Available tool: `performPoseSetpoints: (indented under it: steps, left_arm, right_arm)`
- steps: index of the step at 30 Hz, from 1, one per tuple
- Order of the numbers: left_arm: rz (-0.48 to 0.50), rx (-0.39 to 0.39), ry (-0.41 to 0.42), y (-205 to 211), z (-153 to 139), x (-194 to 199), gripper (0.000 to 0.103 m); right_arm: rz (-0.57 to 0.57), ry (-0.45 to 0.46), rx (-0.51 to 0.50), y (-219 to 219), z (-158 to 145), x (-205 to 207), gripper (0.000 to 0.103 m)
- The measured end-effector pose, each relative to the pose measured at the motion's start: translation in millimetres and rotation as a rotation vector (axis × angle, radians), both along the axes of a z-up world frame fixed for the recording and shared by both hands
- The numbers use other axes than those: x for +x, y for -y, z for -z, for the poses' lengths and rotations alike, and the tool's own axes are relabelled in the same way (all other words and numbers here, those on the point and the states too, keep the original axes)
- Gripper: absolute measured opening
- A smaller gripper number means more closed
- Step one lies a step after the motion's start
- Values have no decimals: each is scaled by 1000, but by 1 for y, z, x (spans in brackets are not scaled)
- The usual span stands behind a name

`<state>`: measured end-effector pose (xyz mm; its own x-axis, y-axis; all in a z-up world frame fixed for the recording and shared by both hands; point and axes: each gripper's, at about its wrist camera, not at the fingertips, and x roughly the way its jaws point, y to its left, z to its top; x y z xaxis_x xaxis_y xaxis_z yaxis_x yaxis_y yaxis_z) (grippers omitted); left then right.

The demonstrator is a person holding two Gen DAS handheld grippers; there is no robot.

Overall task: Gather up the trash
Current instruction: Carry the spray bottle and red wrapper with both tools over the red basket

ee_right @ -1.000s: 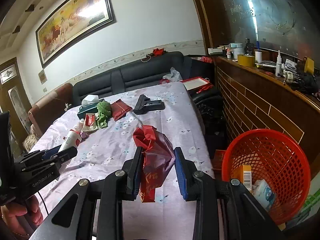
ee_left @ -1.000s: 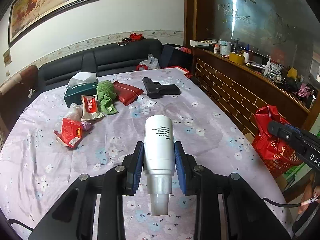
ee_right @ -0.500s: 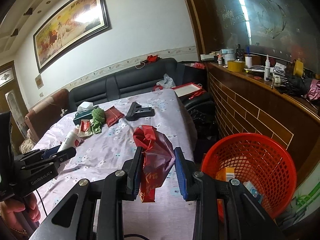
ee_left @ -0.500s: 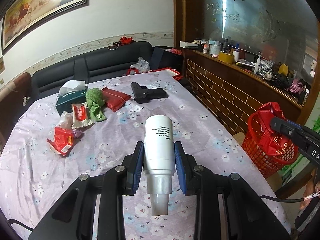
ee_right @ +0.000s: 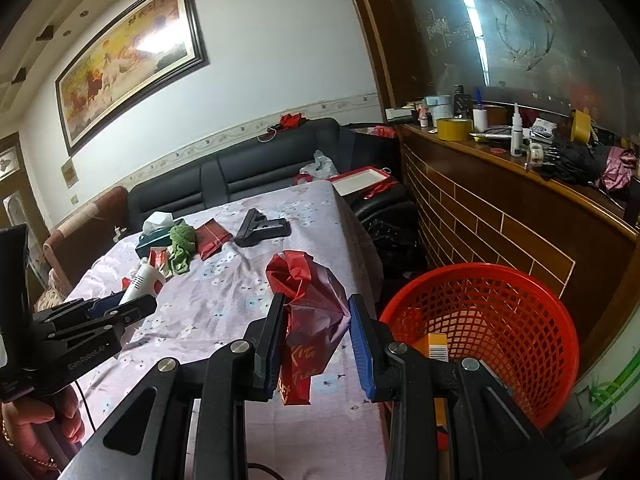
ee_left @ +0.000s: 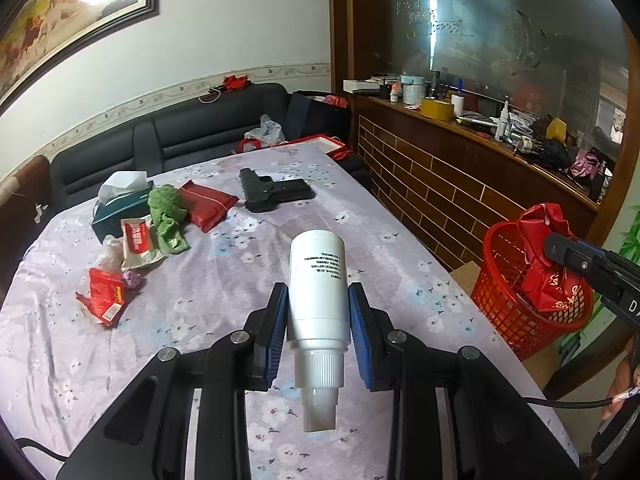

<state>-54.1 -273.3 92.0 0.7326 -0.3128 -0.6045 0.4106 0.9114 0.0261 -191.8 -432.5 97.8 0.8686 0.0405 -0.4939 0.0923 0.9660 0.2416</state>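
Far left on the table (ee_left: 208, 344), wrappers (ee_left: 105, 295) remain uncollected. The left gripper (ee_left: 318, 312) stays clamped on the white bottle (ee_left: 318, 280), held above the table's near centre. At right, the right gripper (ee_right: 318, 334), clamped on the red bag (ee_right: 310, 312), has closed on the red basket (ee_right: 496, 320) over the last second and now hangs at its rim; release appears imminent.

The right tool (ee_right: 316, 332) has carried its red bag (ee_right: 310, 320) from above the worktop (ee_right: 224, 292) toward the red basket (ee_right: 532, 320), now hanging over its rim.
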Motion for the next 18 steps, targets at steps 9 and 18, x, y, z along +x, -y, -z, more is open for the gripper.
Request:
performPoseSetpoints:
  steps: [9, 18]
  left_arm:
    - [40, -8, -3, 16, 1, 0, 29]
    - [94, -18, -8, 38, -3, 2, 29]
  right_arm:
    - [42, 5, -4, 15, -2, -12, 33]
    - [88, -1, -1, 35, 0, -17, 33]
